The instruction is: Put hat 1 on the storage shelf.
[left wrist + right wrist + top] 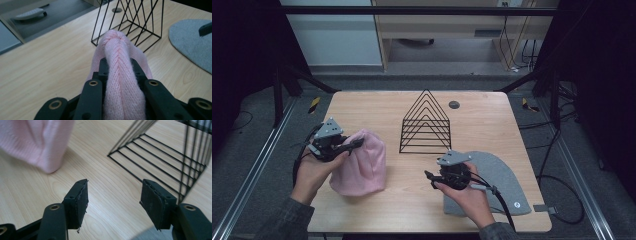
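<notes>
- Two grippers over a wooden table (412, 200).
- Left gripper (354, 144): jaws clamped on a fold of the pink hat (362, 162); in the left gripper view the knit (120, 75) bulges between the pads. Hat hangs from the grip, its lower edge on the table, left of centre.
- Right gripper (428, 176): jaws apart, nothing between them; pads (79, 200) over bare wood.
- Wire rack (426, 122): black, triangular, upright, mid-table, beyond both grippers.
- Grey hat (499, 180): flat, near right corner, under the right hand.
</notes>
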The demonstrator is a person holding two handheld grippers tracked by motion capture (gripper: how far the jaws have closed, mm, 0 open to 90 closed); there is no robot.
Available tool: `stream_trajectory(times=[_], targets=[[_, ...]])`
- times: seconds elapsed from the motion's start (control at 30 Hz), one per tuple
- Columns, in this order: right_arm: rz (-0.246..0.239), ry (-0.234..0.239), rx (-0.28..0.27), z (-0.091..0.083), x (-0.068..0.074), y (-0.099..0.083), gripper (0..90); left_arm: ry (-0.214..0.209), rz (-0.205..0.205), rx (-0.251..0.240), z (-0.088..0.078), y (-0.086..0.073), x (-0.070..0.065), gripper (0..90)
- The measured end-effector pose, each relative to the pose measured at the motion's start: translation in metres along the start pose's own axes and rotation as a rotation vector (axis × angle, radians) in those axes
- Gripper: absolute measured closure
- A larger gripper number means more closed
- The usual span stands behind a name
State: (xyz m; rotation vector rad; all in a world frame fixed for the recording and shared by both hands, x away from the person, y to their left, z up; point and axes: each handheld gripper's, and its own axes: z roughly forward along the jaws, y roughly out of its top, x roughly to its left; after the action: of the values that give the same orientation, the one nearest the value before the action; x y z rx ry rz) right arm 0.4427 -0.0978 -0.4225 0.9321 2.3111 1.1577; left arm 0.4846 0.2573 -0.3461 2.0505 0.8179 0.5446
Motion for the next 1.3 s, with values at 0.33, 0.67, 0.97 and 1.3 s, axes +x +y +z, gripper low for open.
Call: stream_trajectory(times=[0.33, 0.67, 0.97, 1.3], targets=[[-0.066, 0.065, -0.016, 0.023, 0.017, 0.041, 39.5, -0.021, 0.023, -0.062, -0.011, 0.039, 0.002, 76.3], [-0.035, 0.141, -0.027, 0.053, 0.037, 0.06, 42.5, -0.049, 0.042, -0.078, -0.011, 0.066, -0.012, 76.0], [-0.011, 0.214, -0.021, 0.071, 0.044, 0.068, 73.8, -0.088, 0.018, -0.102, -0.012, 0.071, -0.017, 75.9], [-0.067, 0.195, -0.015, 0.032, 0.007, 0.088, 82.7, -0.15, -0.009, -0.134, -0.019, 0.08, 0.001, 74.8]])
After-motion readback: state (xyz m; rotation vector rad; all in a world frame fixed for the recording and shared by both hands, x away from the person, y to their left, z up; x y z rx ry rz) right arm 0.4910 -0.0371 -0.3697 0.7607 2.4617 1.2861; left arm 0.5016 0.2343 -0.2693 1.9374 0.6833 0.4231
